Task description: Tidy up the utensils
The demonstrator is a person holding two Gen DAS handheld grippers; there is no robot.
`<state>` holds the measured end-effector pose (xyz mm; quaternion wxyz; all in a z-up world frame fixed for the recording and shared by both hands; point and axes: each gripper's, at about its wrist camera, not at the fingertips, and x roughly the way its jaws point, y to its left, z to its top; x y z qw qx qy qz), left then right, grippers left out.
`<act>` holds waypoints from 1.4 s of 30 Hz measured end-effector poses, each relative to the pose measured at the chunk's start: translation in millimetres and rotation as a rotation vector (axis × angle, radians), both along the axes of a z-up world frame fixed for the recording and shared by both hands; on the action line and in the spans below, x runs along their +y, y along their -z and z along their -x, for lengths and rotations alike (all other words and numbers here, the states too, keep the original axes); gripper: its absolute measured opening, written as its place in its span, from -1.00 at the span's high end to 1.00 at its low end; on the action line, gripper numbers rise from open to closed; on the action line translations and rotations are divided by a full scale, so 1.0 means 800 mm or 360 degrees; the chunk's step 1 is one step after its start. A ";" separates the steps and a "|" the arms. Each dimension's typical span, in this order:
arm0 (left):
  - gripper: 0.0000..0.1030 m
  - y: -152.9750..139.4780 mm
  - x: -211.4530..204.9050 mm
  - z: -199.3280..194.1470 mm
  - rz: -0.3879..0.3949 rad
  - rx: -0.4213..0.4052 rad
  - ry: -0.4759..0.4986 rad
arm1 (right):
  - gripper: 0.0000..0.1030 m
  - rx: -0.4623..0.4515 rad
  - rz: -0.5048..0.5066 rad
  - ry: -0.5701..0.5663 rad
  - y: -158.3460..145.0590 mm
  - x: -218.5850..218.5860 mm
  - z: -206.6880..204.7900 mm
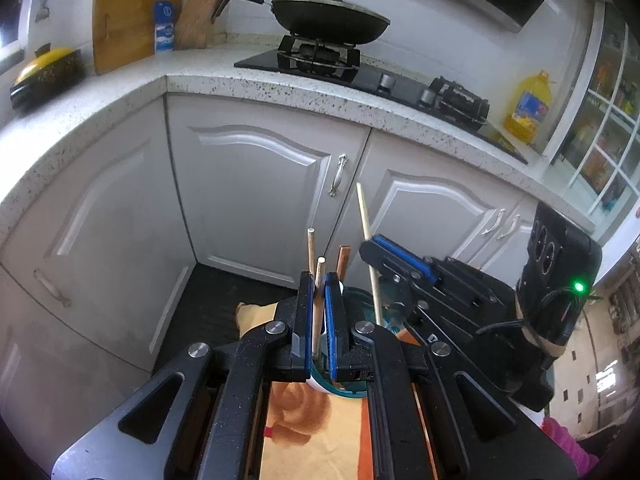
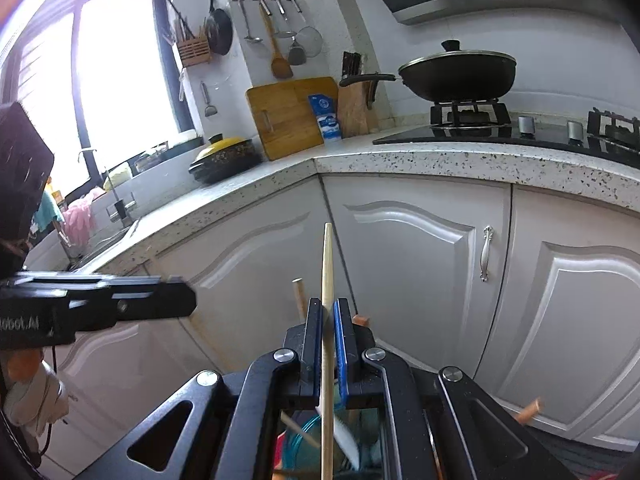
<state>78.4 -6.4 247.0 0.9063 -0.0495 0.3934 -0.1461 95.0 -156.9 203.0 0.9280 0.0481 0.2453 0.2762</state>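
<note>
Each gripper carries one pale chopstick above a teal container (image 1: 362,300) that sits just below and beyond the fingertips. The left gripper (image 1: 319,286) is nearly closed, pads pinching a chopstick (image 1: 317,312) whose long axis runs up between the fingers. The right gripper (image 2: 328,312), just beside it, is likewise clamped on a long chopstick (image 2: 327,272) standing nearly upright, its lower end over the container, where other sticks already stand

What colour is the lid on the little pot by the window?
Yellow. The pot lid shows best in the right wrist view.
</note>
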 end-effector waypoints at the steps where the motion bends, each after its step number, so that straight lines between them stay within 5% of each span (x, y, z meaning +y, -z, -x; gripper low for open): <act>1: 0.92 0.001 -0.001 0.000 0.0003 0.0002 0.0003 | 0.89 -0.0017 0.0010 0.0001 0.003 0.002 -0.003; 9: 0.92 0.018 -0.016 -0.006 -0.0010 0.0028 0.0040 | 0.89 -0.0233 0.0126 0.0001 0.020 0.017 0.016; 17: 0.92 0.038 -0.010 -0.005 -0.0005 0.0073 0.0013 | 0.89 -0.0028 0.0092 -0.0008 0.050 -0.012 0.029; 25: 0.92 0.051 -0.016 0.006 0.0007 0.0116 0.0028 | 0.89 0.0087 0.0277 -0.0054 0.060 -0.019 0.062; 27: 0.92 0.052 -0.018 0.009 -0.0001 0.0110 0.0020 | 0.73 0.0114 0.0309 -0.0039 0.064 -0.020 0.065; 29: 0.88 0.053 -0.021 0.012 -0.0012 0.0108 0.0009 | 0.42 0.0176 0.0316 -0.0012 0.065 -0.024 0.066; 34: 0.22 0.051 -0.024 0.027 -0.0008 0.0082 0.0023 | 0.38 0.0195 0.0278 0.0010 0.055 -0.038 0.091; 36: 0.15 0.048 -0.025 0.035 -0.0016 0.0066 0.0011 | 0.21 0.0225 0.0304 0.0043 0.055 -0.042 0.100; 42: 0.11 0.047 -0.033 0.062 -0.0092 0.0015 -0.0032 | 0.20 0.0300 0.0279 0.0121 0.057 -0.049 0.123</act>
